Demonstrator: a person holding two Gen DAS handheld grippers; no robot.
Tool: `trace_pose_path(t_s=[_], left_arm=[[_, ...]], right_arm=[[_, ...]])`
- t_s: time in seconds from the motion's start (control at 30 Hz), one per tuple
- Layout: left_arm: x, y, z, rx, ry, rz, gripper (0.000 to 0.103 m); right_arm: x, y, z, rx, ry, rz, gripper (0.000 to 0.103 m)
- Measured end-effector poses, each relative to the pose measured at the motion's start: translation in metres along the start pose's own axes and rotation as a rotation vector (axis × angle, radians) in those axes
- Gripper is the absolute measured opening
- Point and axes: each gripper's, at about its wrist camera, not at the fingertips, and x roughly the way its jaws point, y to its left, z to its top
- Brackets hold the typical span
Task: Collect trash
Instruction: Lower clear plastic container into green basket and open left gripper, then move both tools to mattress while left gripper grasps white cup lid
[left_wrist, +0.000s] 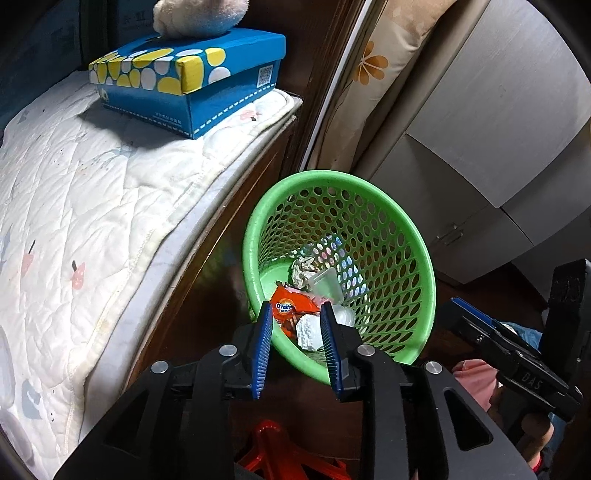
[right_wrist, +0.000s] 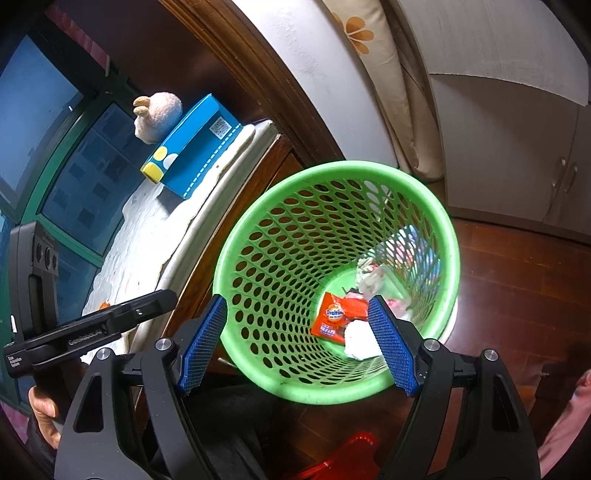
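A green perforated basket (left_wrist: 314, 174) (right_wrist: 332, 167) stands on the wooden floor beside the bed. Inside it lie an orange Ovaltine sachet (left_wrist: 291, 306) (right_wrist: 334, 317), a white crumpled wad (left_wrist: 308, 332) (right_wrist: 360, 339), crumpled paper (left_wrist: 303, 271) (right_wrist: 371, 277) and clear plastic (left_wrist: 327, 282). My left gripper (left_wrist: 296, 314) hangs over the basket's near rim with its jaws a little apart and nothing pressed between the pads. My right gripper (right_wrist: 297, 308) stands wide open above the basket's mouth, empty. One of its fingers (left_wrist: 476, 321) shows to the right of the basket.
A quilted mattress (left_wrist: 92, 221) on a dark wooden frame runs along the left. On it sit a blue tissue box (left_wrist: 192, 85) and a plush toy (left_wrist: 199, 14). A grey cabinet (left_wrist: 480, 110) and a floral curtain (left_wrist: 373, 66) stand behind. A red plastic object (left_wrist: 280, 450) lies on the floor.
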Motion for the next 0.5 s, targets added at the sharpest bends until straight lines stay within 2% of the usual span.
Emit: trace_pose_path(t_s=[0.07,0.13,0.23,0.3,0.4,0.5], left_arm=[[-0.007,0.006,-0.002,-0.005,-0.011,0.014,0.026],[-0.016,0.012,-0.005,-0.02,-0.032,0.022,0.031],[-0.027,0.022,-0.008,-0.037,-0.056,0.04,0.032],[-0.036,0.029,-0.012,-0.055,-0.07,0.049,0.038],[-0.049,0.039,-0.018,-0.071,-0.097,0.086,0.038],[-0.063,0.054,-0.024,-0.106,-0.121,0.108,0.048]], right_arm=[[0.001,0.004,-0.001,-0.009,0.006,0.006,0.078],[0.002,0.01,-0.001,-0.022,0.012,0.015,0.078],[0.003,0.022,-0.002,-0.045,0.018,0.023,0.079],[0.004,0.03,-0.002,-0.065,0.022,0.032,0.08],[0.007,0.045,-0.004,-0.096,0.035,0.05,0.08],[0.012,0.062,-0.007,-0.131,0.048,0.068,0.082]])
